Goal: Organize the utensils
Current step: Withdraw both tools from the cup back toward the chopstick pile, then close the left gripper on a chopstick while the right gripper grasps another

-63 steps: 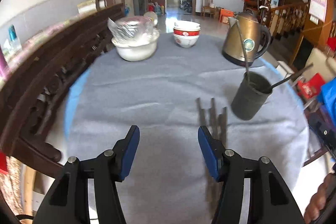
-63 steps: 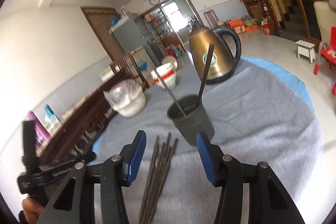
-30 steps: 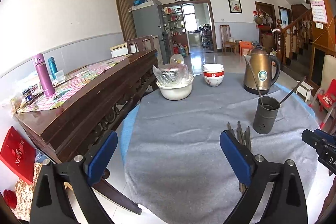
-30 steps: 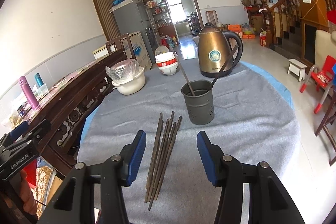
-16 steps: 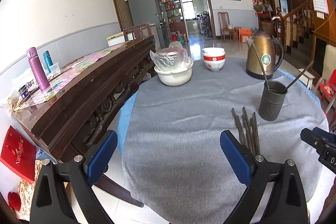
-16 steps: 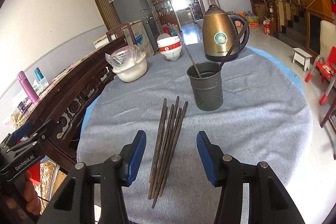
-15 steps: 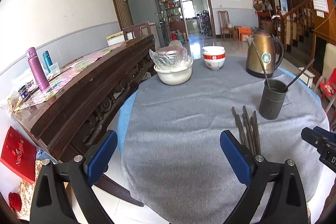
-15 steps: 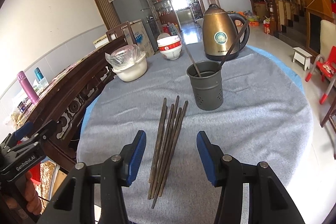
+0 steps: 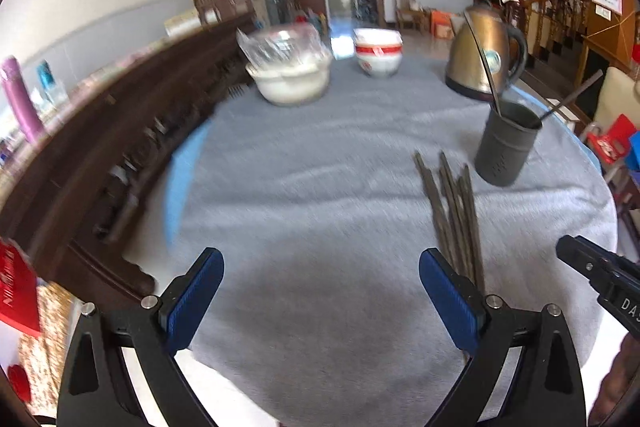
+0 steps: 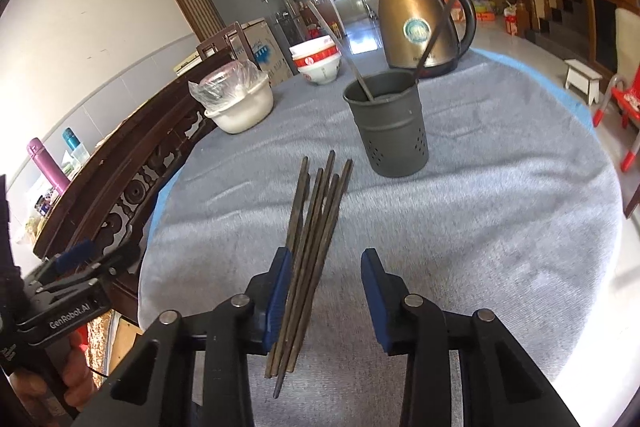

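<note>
Right wrist view — right hand-held gripper (image 10: 326, 291) closing around chopsticks (image 10: 314, 223).

Dark brown chopsticks (image 10: 316, 227) lie on the desk's grey cloth (image 10: 480, 227) with its blue edge. The utensil holder (image 10: 390, 125) is dark grey, dotted with holes; the kettle (image 10: 416, 23) bronze; the bowls (image 10: 318, 63) white, red-banded.

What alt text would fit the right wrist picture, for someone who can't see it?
The right tool is closing around a bundle of chopsticks lying on a grey tablecloth, its pads not yet gripping. Behind stands a holder with two chopsticks in it.
</note>
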A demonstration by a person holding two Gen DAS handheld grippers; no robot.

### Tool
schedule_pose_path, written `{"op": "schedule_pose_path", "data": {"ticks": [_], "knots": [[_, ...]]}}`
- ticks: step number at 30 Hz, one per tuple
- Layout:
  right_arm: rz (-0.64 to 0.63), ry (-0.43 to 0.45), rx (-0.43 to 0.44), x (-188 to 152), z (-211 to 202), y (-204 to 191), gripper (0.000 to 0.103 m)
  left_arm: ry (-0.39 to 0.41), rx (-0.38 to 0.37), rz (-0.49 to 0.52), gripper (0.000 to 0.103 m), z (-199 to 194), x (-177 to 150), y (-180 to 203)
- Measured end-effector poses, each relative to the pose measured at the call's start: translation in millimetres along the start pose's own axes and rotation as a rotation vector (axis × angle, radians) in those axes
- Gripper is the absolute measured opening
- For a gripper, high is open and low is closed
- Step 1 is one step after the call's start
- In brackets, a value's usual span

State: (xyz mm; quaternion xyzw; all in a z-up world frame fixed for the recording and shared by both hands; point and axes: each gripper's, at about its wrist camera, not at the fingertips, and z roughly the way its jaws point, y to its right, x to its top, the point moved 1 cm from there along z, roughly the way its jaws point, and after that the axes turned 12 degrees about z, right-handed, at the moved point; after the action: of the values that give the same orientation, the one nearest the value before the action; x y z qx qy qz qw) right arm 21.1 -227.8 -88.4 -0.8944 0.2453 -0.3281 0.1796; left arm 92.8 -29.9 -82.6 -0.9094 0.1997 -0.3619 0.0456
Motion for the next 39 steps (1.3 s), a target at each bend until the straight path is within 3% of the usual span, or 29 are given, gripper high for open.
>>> {"op": "schedule_pose_path", "data": {"ticks": [4, 11, 26, 39], "knots": [[0.036, -0.017, 0.019, 2, 10, 12, 0.039, -0.067, -0.101, -0.017, 0.098, 26, 0, 9], [0.08, -0.033, 0.046, 5, 26, 29, 0.039, -0.133, -0.146, -0.013, 0.098, 63, 11, 26], [0.128, -0.052, 0.065, 12, 48, 50, 0.039, -0.216, -0.173, 0.014, 0.098, 104, 19, 53], [0.173, -0.056, 0.082, 14, 53, 65, 0.039, -0.273, -0.15, 0.023, 0.098, 127, 21, 66]]}}
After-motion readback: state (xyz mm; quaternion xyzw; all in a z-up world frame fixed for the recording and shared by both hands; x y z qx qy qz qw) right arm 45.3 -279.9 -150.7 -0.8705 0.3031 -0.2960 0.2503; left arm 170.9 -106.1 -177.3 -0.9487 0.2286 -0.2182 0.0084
